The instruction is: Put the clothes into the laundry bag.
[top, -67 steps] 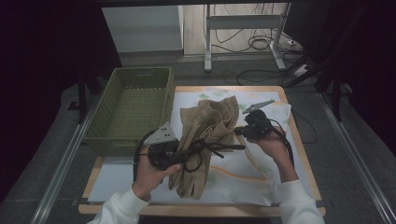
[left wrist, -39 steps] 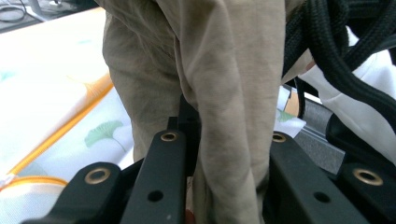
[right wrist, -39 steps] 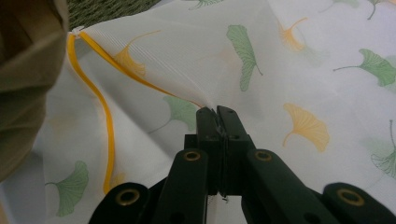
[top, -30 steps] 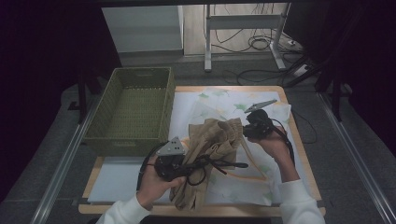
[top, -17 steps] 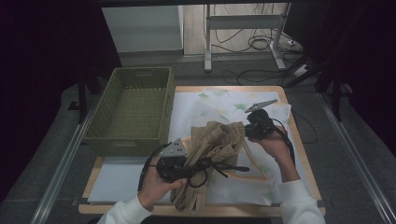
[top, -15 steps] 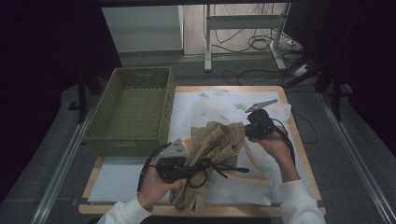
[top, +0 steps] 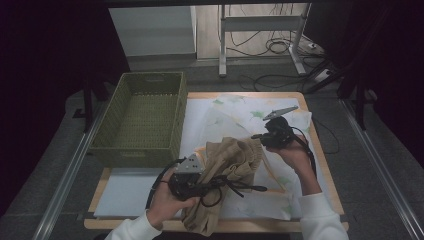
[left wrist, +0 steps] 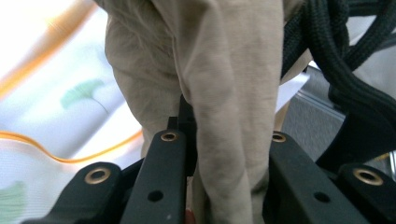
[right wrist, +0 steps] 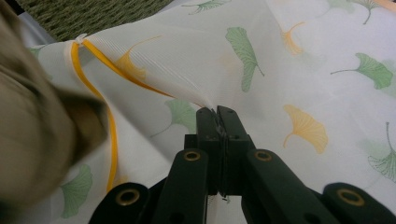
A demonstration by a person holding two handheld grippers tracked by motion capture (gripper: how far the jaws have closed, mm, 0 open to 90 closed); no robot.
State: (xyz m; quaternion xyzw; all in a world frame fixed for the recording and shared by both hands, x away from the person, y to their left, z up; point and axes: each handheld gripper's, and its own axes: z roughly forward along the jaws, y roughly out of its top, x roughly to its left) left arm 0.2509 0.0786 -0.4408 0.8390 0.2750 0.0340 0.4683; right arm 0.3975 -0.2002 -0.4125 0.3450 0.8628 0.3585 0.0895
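Clearly mid-stuffing: tan garment (top: pixel 227 172) bunched at about 6 o'clock on the counter (top: pixel 320 165), half over the mouth of a white mesh laundry bag (top: pixel 235 117) printed with ginkgo leaves and edged in orange. Left gripper (top: pixel 192 181) at 7 o'clock, jaws clamped on a thick fold of the garment (left wrist: pixel 219 116), cloth filling the gap between them. Right gripper (top: pixel 272 135) at 3 o'clock, jaws pressed together on a pinch of the bag's mesh (right wrist: pixel 210 105), lifting it into a small tent.

Likely trouble: thin mesh slipping out of that small pinch under any tug, letting the mouth collapse before the garment goes in. Also possible: black cable (top: pixel 222 187) looped over the cloth, apt to snag or drag along with the fold. Loose end of the garment hanging off the near edge at 6 o'clock, liable to pull the bundle back out.

Around: green woven basket (top: pixel 142 117) at 10 o'clock, just beside the bag, well apart from both grippers. Nothing else between garment and bag opening.
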